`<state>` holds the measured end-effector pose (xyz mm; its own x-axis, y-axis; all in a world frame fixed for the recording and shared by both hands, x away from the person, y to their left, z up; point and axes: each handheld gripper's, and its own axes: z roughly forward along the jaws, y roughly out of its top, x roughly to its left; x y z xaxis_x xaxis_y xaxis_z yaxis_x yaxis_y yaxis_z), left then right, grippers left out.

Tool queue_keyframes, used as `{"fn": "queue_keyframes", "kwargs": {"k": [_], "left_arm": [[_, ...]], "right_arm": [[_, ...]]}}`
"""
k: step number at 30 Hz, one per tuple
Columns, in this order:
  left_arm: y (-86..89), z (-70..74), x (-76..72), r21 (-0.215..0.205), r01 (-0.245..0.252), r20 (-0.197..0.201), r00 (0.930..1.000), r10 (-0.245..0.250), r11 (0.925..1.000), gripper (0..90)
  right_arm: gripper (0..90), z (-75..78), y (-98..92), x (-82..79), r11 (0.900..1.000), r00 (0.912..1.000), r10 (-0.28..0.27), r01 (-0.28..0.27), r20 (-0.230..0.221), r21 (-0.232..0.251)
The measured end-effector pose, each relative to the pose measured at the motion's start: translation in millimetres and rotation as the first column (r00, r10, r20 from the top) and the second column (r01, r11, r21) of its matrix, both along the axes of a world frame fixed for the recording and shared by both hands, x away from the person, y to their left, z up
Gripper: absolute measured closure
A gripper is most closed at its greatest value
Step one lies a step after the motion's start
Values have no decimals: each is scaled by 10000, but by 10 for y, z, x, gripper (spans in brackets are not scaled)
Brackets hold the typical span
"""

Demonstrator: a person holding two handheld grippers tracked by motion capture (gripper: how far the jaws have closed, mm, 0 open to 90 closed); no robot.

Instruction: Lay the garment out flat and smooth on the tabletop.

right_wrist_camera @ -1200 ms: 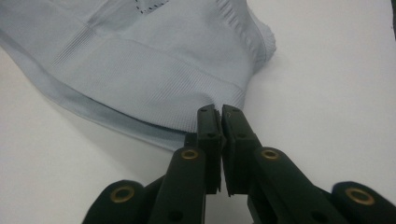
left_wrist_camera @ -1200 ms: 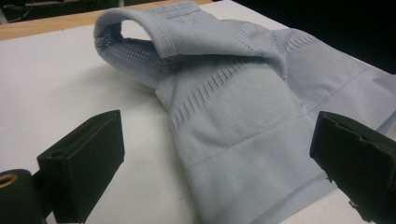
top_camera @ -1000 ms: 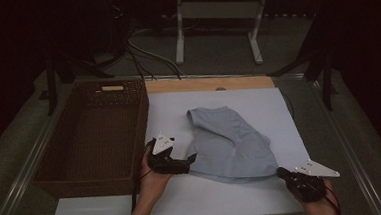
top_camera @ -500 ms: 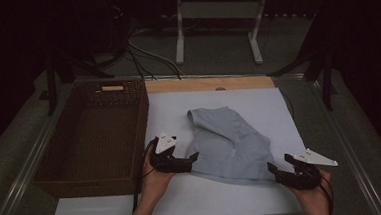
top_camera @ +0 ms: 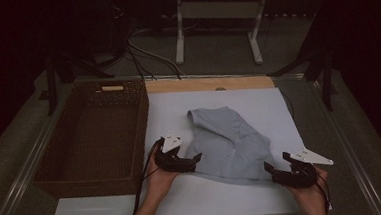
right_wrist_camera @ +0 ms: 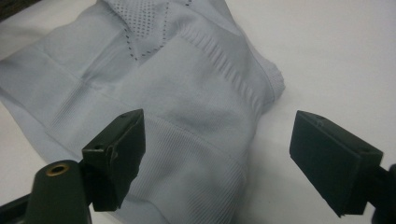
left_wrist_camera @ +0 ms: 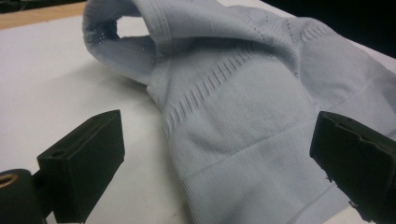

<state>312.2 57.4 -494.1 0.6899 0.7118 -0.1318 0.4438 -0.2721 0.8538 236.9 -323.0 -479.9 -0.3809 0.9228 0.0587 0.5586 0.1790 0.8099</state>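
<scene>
Both tools, left tool [top_camera: 197,159] and right tool [top_camera: 269,167], are sitting released at the garment's [top_camera: 231,145] hem near the table's [top_camera: 184,208] front edge; I'm risking pinching only one layer, so it bunches.

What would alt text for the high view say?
A pale blue knit garment lies crumpled on a white table, a hand-held gripper at each near corner, left and right, jaws open. A brown wicker basket sits left.
</scene>
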Motion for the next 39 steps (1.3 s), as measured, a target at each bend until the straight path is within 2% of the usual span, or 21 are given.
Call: {"fn": "queue_keyframes", "kwargs": {"k": [7,8,10,12,15,17,20,25,28,31,34,35,39], "left_arm": [[-55,-82,41,272,28,-516,9987,-14,9996,56],[-55,-88,39,220,0,-556,9985,12,9998,116],[-60,-107,45,193,-59,-715,9974,73,9998,137],[-63,-127,50,354,-51,-935,9956,84,9994,166],[-77,-163,46,541,35,-1220,9925,32,9985,170],[-89,-181,41,797,-81,-1310,9912,185,9968,169],[-89,-206,41,787,-166,-1492,9884,283,9968,169],[-102,-232,31,1036,-124,-1704,9849,301,9945,180],[-102,-243,29,1226,-121,-1892,9813,353,9924,321],[-94,-255,33,1052,-79,-2155,9760,305,9944,419],[-111,-251,22,945,-3,-2249,9742,216,9955,567],[-112,-238,18,904,-19,-2306,9728,228,9959,649],[-99,-145,-19,811,-147,-2041,9785,311,9966,852]], "right_arm": [[176,9,-28,-23,9998,10000,-39,38,92,199],[174,10,-32,-25,9997,9999,-29,26,131,263],[173,16,-35,-28,9995,9998,-25,19,213,302],[172,19,-34,-34,9994,9997,-57,50,227,333],[172,21,-34,-42,9994,9997,-19,10,253,349],[172,22,-32,-43,9993,9996,15,-26,284,376],[172,25,-25,-46,9993,9995,50,-62,327,367],[171,26,-16,-48,9994,9994,71,-83,352,345],[171,26,-14,-47,9993,9993,81,-94,358,356],[172,26,-15,-48,9992,9993,65,-79,365,386],[171,27,-17,-49,9992,9992,74,-89,381,378],[172,26,-17,-48,9993,9992,80,-95,386,375],[171,30,-21,-53,9991,9990,67,-85,445,418]]}}
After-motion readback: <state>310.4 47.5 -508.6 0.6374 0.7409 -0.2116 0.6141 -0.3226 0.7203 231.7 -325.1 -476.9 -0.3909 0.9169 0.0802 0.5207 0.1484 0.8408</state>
